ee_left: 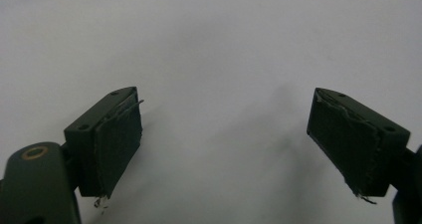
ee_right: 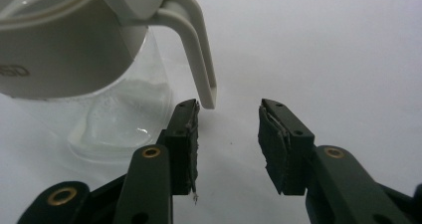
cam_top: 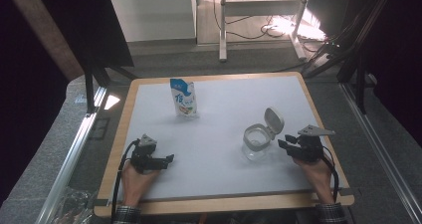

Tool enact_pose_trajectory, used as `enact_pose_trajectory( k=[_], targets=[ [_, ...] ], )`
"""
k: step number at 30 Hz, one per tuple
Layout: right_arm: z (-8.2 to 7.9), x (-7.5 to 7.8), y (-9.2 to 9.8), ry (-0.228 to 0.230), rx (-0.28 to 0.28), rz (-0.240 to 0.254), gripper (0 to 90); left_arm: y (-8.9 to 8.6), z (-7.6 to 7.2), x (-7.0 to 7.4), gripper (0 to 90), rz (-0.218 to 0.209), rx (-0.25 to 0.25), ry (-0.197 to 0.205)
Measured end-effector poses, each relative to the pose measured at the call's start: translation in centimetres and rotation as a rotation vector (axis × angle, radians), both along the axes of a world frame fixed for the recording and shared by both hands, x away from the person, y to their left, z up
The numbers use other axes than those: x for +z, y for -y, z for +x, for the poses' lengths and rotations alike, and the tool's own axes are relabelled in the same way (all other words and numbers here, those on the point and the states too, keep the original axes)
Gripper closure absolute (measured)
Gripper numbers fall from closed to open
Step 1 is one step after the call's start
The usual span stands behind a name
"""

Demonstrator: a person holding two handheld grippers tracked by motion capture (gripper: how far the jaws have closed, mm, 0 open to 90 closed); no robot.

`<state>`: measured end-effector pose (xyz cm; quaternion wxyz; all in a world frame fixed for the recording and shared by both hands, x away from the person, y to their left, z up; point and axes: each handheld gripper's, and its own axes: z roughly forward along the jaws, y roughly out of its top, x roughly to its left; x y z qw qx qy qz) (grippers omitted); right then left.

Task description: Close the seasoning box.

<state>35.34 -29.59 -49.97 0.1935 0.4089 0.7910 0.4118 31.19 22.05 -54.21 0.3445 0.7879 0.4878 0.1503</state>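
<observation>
A blue and white pouch (cam_top: 183,98) stands upright toward the back of the white table (cam_top: 219,99). A clear glass jar (cam_top: 256,143) with a white collar sits at the right, its white flip lid (cam_top: 273,120) hinged open. My right gripper (cam_top: 283,143) lies just right of the jar, jaws pointing at it. In the right gripper view it (ee_right: 229,134) is open and holds nothing, with the jar (ee_right: 119,114) to the left and the lid's white clasp (ee_right: 199,59) hanging just above the left jaw. My left gripper (cam_top: 170,159) rests near the front left, open over bare table (ee_left: 224,139).
The table has a wooden rim (cam_top: 224,203) along its front edge. Metal rails (cam_top: 74,149) run along both sides. Desk legs and cables (cam_top: 259,30) stand on the floor beyond the far edge.
</observation>
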Motion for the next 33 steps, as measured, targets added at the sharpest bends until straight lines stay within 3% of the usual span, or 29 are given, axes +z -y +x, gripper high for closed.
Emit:
enact_pose_trajectory(
  k=[2, 4, 10, 18, 25, 30, 33],
  targets=[
    [0.0, -0.3, 0.0, -0.002, -0.002, 0.002, 58.8, 0.3, 0.4, 0.7, 13.5, 0.043, -0.008, 0.012],
    [-0.1, -0.5, -0.1, -0.006, -0.005, -0.003, 58.2, 0.6, 0.9, 1.7, 13.6, 0.053, -0.025, 0.031],
    [-0.3, -1.1, -0.3, -0.005, 0.002, -0.034, 56.3, 1.2, 2.6, 3.9, 16.2, 0.043, -0.068, 0.073],
    [-0.4, -1.6, 0.1, -0.02, -0.005, -0.035, 54.8, 1.4, 4.7, 5.9, 19.2, 0.027, -0.103, 0.09],
    [-0.4, -2.1, 0.2, -0.029, -0.011, -0.031, 52.8, 1.1, 6.9, 7.4, 21.5, 0.026, -0.097, 0.115],
    [-0.4, -2.3, 0.1, -0.036, -0.009, -0.031, 52.1, 0.9, 8.4, 8.0, 27.3, 0.0, -0.092, 0.132],
    [-0.4, -2.4, 0.1, -0.042, -0.007, -0.033, 51.8, 0.9, 9.3, 8.4, 30.6, 0.006, -0.093, 0.131]
  ],
)
